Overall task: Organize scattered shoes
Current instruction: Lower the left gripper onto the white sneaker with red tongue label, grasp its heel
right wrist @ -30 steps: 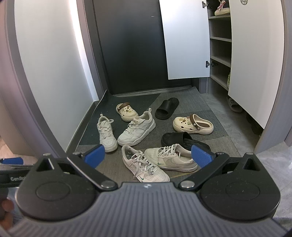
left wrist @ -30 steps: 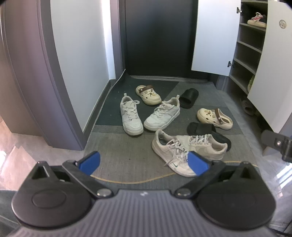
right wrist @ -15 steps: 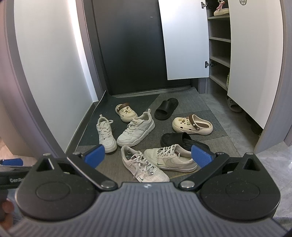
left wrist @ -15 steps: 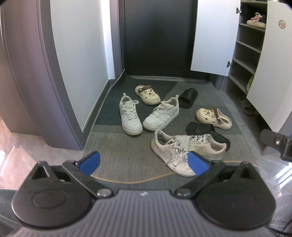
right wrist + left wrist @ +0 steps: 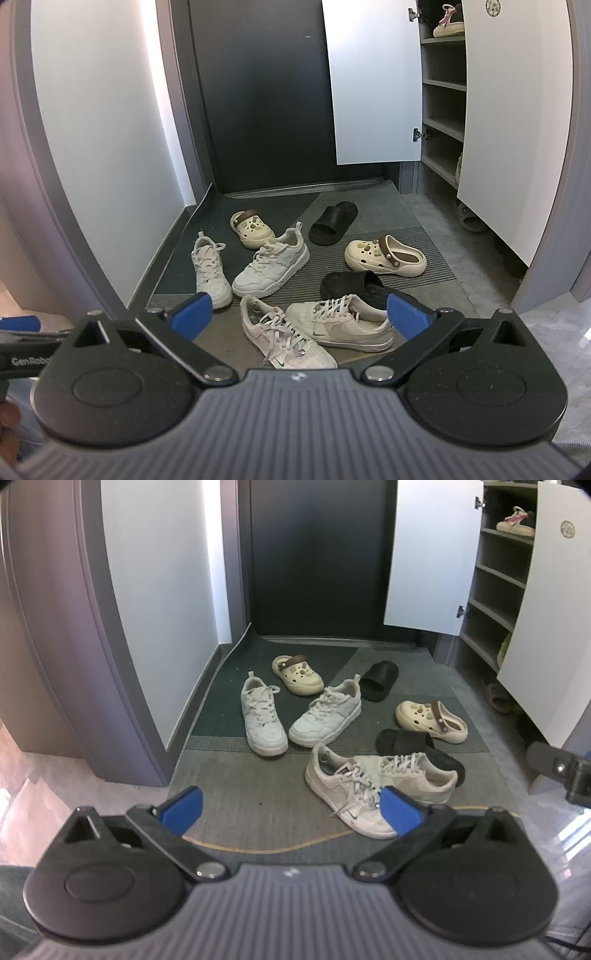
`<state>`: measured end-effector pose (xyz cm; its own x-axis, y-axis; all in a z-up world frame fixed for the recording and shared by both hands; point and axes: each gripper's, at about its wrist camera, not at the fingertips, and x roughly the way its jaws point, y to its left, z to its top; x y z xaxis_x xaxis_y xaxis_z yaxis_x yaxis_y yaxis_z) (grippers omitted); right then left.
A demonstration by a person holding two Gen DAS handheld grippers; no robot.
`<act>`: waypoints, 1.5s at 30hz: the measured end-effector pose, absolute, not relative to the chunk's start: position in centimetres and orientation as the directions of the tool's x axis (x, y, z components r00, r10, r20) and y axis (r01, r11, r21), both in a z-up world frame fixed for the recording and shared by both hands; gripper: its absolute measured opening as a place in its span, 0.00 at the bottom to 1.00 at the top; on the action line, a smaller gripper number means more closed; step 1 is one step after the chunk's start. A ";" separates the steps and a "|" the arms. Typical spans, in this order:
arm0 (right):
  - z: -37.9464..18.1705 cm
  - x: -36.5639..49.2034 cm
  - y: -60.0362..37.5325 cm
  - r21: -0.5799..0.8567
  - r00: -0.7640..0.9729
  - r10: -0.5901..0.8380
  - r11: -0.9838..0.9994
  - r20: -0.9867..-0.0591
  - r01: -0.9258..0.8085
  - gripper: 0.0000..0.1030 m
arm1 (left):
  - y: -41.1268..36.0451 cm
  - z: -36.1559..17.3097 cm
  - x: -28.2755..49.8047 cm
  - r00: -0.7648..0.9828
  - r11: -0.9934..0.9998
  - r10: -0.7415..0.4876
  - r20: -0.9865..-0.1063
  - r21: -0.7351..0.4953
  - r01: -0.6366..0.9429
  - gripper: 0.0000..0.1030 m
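Scattered across a grey entry mat (image 5: 236, 794) before a dark door (image 5: 317, 554), eight shoes are seen from both wrist views. Both sets of tongs are spread wide and nothing is gripped: the left tongs (image 5: 290, 808) and the right tongs (image 5: 299, 314) are held above the floor, short of the pile, each with blue pads (image 5: 183, 806) at the fingertips.

Nearest the cameras, two cream laced sneakers lie crossed: one cream sneaker (image 5: 347, 794) is angled toward the left tongs, and the second cream sneaker (image 5: 410, 775) lies across its far side, touching it. Just behind that pair, a black slide (image 5: 417, 746) is partly covered by the second sneaker. Farther in, two white sneakers are set in a V: the left white sneaker (image 5: 262, 716) points toward the camera and the right white sneaker (image 5: 327, 714) is tilted beside it, their toes close together. A beige clog with a brown strap (image 5: 297, 674) lies behind them, near the door. A second beige clog (image 5: 430, 720) lies to the right, just beyond the black slide. Another black slide (image 5: 378, 679) lies near the threshold.

At the right, a shoe cabinet (image 5: 491, 579) stands with its white doors (image 5: 428, 554) swung open; a pink-trimmed shoe (image 5: 515, 520) is seen on an upper shelf, and dark footwear under the cabinet cannot be made out clearly.
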<state>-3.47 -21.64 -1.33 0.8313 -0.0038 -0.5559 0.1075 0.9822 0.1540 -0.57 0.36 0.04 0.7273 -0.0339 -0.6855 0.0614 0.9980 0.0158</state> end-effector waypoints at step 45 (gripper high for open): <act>5.5 -2.8 -22.2 0.554 0.953 0.116 0.830 -0.279 0.061 1.00 | -0.6 -0.8 12.7 0.607 0.884 -0.206 -0.768 0.120 0.451 1.00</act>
<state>-2.81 -22.18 5.50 0.9532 0.1163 -0.2792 0.0611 0.8302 0.5542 12.70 -0.60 -0.83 0.6070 -0.2057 -0.7676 0.4513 0.8843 0.1199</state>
